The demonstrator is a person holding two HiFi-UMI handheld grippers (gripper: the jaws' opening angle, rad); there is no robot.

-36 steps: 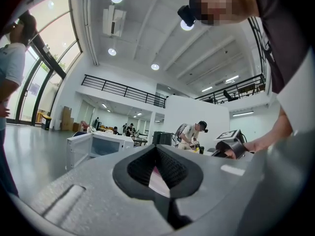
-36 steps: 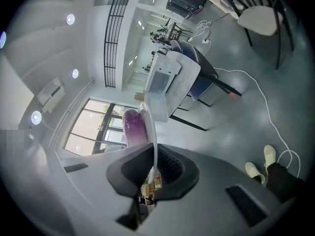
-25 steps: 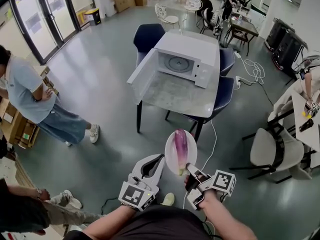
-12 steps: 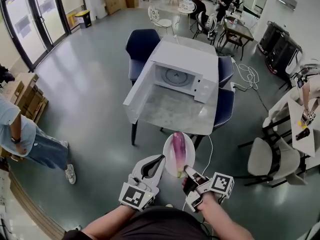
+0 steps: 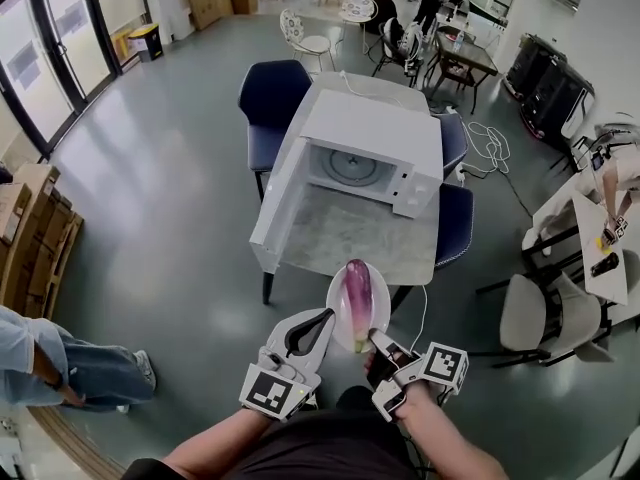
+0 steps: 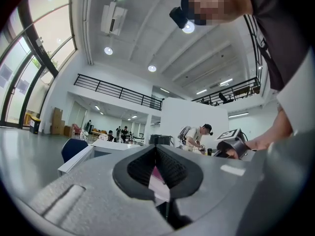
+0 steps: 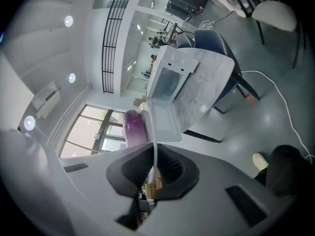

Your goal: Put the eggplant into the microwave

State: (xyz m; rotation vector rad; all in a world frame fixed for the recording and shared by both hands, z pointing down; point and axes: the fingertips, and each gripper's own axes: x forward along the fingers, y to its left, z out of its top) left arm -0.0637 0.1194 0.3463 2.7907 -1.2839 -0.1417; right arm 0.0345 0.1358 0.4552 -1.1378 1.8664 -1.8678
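- now the right gripper [image 5: 376,339] pinches the rim of a round white plate [image 5: 338,320] carrying the long purple eggplant [image 5: 358,290].
- left gripper [image 5: 323,317]: jaws pressed together, just beside the plate.
- boxy white microwave [image 5: 375,128], door open, stands well apart.

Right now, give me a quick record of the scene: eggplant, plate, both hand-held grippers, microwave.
eggplant: purple, lying on the white plate
plate: carried in the air, short of the table
right hand-held gripper: shut on the plate's near rim
left hand-held gripper: jaw tips together, beside the plate's left rim; contact unclear
microwave: on the table, door swung open, only the turntable visible inside
task state: eggplant not yet in the microwave
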